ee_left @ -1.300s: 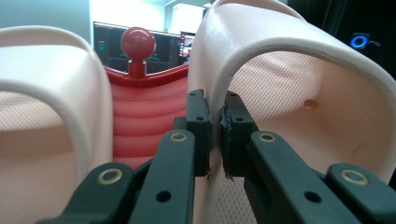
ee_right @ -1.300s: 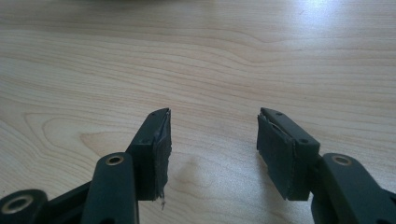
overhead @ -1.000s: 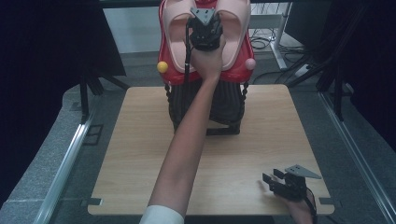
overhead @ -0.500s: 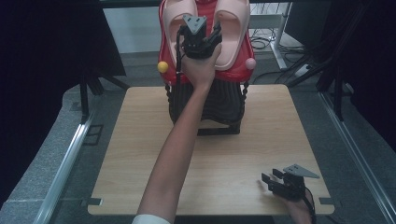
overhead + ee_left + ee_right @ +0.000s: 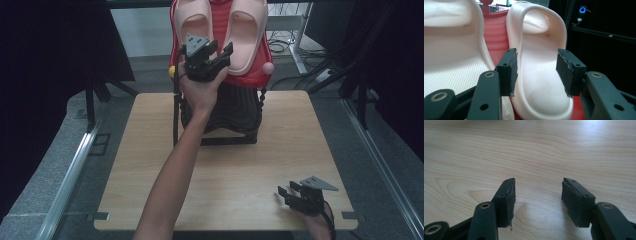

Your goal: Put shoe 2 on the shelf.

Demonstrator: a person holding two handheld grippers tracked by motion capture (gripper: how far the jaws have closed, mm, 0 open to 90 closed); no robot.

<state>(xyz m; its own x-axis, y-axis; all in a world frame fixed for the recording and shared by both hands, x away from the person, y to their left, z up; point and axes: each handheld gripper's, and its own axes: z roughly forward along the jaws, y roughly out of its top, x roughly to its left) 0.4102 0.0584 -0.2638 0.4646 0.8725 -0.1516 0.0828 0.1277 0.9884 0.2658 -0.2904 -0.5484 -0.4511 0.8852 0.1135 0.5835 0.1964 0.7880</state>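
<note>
At the near right corner of the wooden table [image 5: 150,165], the right gripper [image 5: 292,192] is resting low over the bare boards, its jaws standing apart with nothing between them. Farther back, at the middle of the table's far edge, a black stand [image 5: 235,112] is carrying a red rack [image 5: 250,77], and two pink slippers are lying side by side on it, heels toward the near side. Up at the rack, the left gripper [image 5: 222,54] is hovering in front of the slippers; its jaws have just been opening and are standing fairly wide, framing the heel of the right slipper [image 5: 541,75] without pressing on it, while the left slipper [image 5: 451,50] is sitting just beside it.
</note>
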